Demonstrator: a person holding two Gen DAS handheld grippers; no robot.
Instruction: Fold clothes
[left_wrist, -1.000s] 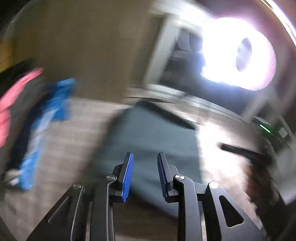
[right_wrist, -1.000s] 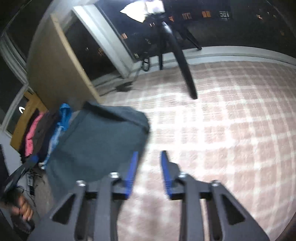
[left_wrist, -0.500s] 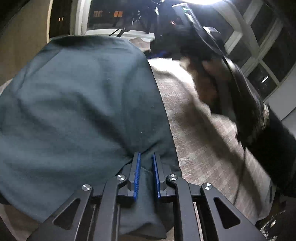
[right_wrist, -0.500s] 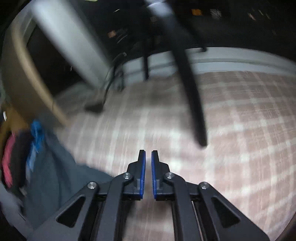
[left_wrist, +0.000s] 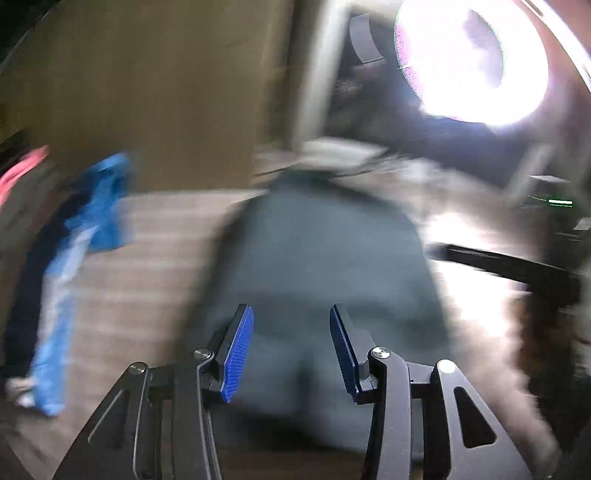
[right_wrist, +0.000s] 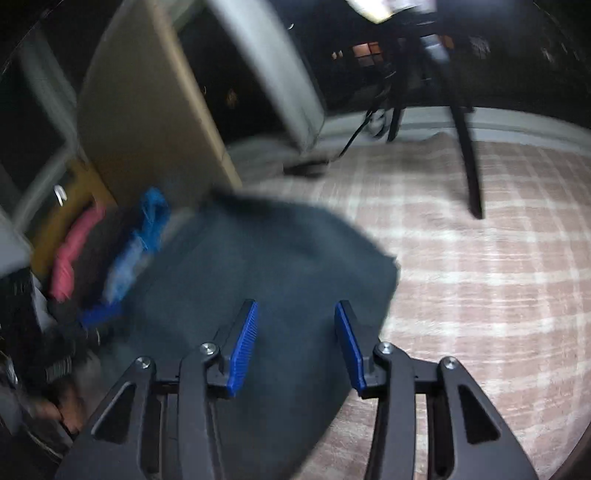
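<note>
A dark teal garment (left_wrist: 317, 266) lies folded flat on the checked pink-and-white cloth (right_wrist: 480, 280). It also shows in the right wrist view (right_wrist: 266, 266). My left gripper (left_wrist: 291, 332) is open and empty above the garment's near edge. My right gripper (right_wrist: 295, 328) is open and empty above the garment's near right part. Both views are blurred by motion.
A pile of other clothes lies at the left: a blue piece (left_wrist: 92, 206) (right_wrist: 144, 236), a pink piece (right_wrist: 74, 251) and dark ones. A tan board (right_wrist: 147, 122) stands behind. A black tripod leg (right_wrist: 469, 155) stands on the cloth. A bright ring light (left_wrist: 469, 62) glares top right.
Both grippers have opened; the left let go of the teal garment's edge. Both have pulled back, and the garment now lies flat in front of them.
</note>
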